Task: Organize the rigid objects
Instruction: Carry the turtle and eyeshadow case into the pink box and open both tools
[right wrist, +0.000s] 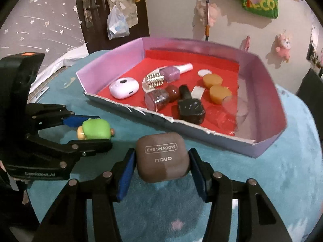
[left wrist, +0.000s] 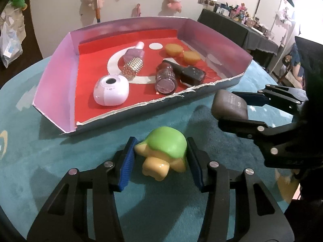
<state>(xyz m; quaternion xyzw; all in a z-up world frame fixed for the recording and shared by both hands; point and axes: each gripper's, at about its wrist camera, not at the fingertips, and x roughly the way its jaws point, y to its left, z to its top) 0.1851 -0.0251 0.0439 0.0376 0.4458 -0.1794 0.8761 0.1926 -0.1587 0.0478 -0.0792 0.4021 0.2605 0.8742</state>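
Green turtle toy (left wrist: 163, 151) and brown eye-shadow case (right wrist: 162, 156) sit on teal cloth before the red-floored tray (left wrist: 54, 92).

"EYE SHADOW" and "novo" on brown compact (right wrist: 163, 156), "GenRobot.AI" on left gripper (right wrist: 90, 130)

Clear lids (right wrist: 232, 109) in the tray's (right wrist: 268, 92) corner blurred, and shelf clutter (left wrist: 240, 12) too small to tell
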